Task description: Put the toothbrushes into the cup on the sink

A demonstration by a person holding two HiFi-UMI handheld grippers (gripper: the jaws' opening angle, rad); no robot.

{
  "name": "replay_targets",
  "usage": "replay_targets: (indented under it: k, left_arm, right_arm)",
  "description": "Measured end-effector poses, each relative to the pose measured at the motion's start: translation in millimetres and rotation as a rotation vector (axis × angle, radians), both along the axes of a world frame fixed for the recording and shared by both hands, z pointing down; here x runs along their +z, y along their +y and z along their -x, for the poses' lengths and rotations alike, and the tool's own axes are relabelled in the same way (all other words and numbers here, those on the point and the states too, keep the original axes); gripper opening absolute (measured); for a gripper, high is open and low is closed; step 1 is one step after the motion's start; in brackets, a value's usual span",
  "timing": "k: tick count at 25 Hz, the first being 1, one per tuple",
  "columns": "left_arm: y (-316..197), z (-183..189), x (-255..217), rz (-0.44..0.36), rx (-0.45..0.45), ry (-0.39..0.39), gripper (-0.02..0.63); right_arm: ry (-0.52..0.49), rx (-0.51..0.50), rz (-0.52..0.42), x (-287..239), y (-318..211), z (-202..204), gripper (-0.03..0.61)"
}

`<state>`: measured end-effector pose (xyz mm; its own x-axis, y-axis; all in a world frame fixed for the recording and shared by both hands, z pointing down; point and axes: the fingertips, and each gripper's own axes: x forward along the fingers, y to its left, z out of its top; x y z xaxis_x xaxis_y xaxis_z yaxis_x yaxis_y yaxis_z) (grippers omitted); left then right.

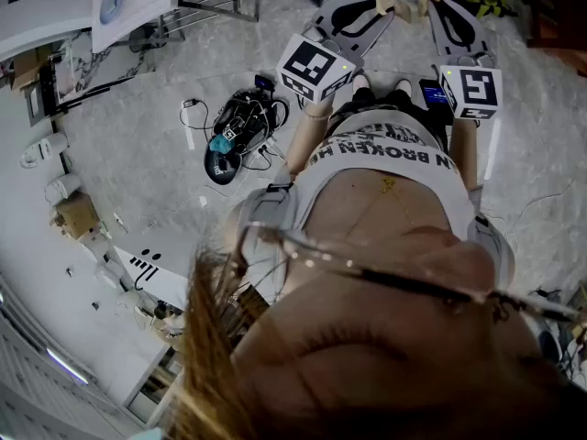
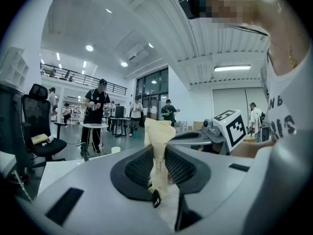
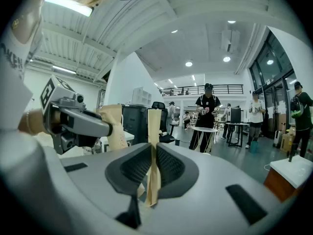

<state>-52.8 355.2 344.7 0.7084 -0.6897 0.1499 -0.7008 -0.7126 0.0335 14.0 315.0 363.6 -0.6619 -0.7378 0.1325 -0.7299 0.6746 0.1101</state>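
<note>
The left gripper [image 2: 159, 156] is clamped on a beige paper packet [image 2: 157, 136]. Its two dark ribbed pads press on the packet from both sides, and the packet stands upright between them with its crumpled top well above the jaws. There is small print on the paper, too small to read, and a dark bit shows at the packet's lower end. What is inside the paper cannot be made out. The right gripper [image 3: 152, 166] is likewise closed on a packet of its own, a thinner flat strip [image 3: 154, 131] of the same beige paper. This strip is held edge-on and upright between pads that are almost together. In the head view both grippers are held out in front of the person's body, side by side and near each other. Each carries its marker cube, and a scrap of beige shows at each tip. Below them is a pale floor [image 1: 138, 163], and on it a tangle of cables [image 1: 240, 128] lies beside a dark bag. Both gripper views look out level into a large bright hall. A person in black with a cap [image 2: 98, 106] stands there by a small round table [image 2: 94, 126]. An office chair [image 2: 40, 129] is at the left edge of the left gripper view.
</note>
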Motion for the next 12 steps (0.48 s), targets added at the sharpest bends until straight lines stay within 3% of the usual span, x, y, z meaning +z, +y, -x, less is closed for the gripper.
replay_targets:
  k: [8,12]
  left_arm:
    - [-3.5,-2.2,-0.5,0.007,-0.022,0.0,0.084]
    - [-4.9,-22.3,3.0,0.006,-0.048,-0.005,0.084]
  right_arm:
    - [-0.013,-0.033,0.004,1.6,-4.5,0.2,0.046]
    - [-0.029,-0.047,0.005,2.2,-7.9,-27.1,0.046]
